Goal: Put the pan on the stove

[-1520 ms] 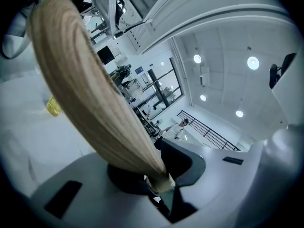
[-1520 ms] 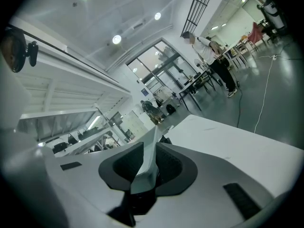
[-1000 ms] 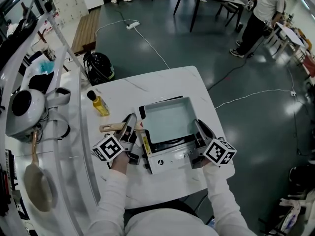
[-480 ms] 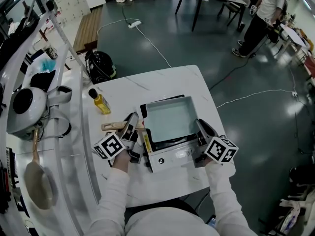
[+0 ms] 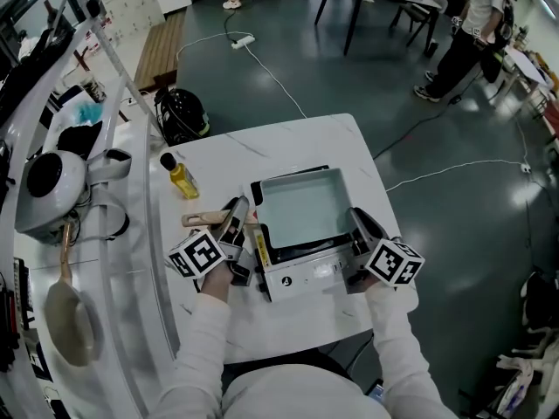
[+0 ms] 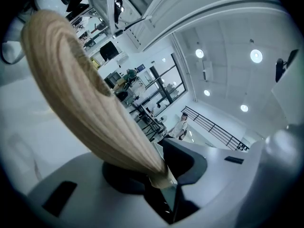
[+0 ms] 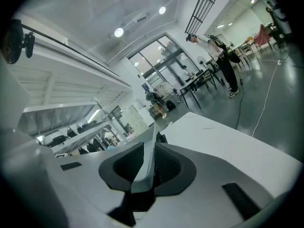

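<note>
A square grey-green pan sits on top of a white portable stove on the white table. Its wooden handle sticks out to the left. My left gripper is at the base of that handle. In the left gripper view the handle runs into the gap of my left gripper, whose jaws are opening, with a dark slit beside the handle's end. My right gripper is at the pan's right side. In the right gripper view my right gripper is shut on the thin pan rim.
A yellow bottle stands on the table behind the handle. A rack with a wooden spoon and a white appliance runs along the left. A black helmet and cables lie on the floor. A person stands far right.
The pan, the stove and both grippers stay where they were. Only the head view has drifted slightly.
</note>
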Demonstrator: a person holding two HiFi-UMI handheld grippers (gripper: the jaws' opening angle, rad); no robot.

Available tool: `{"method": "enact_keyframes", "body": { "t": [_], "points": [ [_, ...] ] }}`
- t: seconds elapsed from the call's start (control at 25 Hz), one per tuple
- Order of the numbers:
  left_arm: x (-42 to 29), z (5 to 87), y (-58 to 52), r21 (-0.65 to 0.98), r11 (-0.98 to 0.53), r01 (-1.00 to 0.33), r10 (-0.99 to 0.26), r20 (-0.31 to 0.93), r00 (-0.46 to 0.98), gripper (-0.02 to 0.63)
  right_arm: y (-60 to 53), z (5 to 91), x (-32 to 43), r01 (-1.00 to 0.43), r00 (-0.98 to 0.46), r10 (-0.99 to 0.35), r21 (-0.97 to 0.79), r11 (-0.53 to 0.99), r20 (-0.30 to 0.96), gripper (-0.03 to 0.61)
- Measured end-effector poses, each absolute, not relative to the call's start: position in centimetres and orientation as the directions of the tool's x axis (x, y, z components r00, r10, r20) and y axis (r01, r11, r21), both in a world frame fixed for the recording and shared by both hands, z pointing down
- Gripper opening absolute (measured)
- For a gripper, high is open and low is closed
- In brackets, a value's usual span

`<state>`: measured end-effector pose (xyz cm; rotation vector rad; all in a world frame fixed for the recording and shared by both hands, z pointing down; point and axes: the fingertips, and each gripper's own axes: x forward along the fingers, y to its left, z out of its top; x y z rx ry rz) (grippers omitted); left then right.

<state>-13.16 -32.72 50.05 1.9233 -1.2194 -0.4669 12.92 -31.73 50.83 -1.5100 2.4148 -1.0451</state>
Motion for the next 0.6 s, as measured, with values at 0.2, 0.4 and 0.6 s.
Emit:
{"method": "enact_keyframes", "body": {
  "t": [0.2,0.4,0.6],
  "points": [
    [-13.5,50.2,-32.1,0.754,-0.206,-0.623,-0.877,0.140,0.460,0.160,-31.5,50.6,13.2,-0.775,-0.491,-0.830,-0.567,0.278,0.264,0.094],
    [-13.5,50.3,-31.2,0.753,-0.193,-0.629,-0.873,0.162,0.461,0.176,-31.0,50.6,13.6,-0.781,-0.479,-0.837,-0.563,0.270,0.263,0.094],
    [-13.7,50.3,-30.0,0.740,-0.190,-0.645,-0.868,0.180,0.462,0.176,-30.1,49.9,13.8,-0.796,-0.468,-0.845,-0.539,0.276,0.259,0.094]
  ]
}}
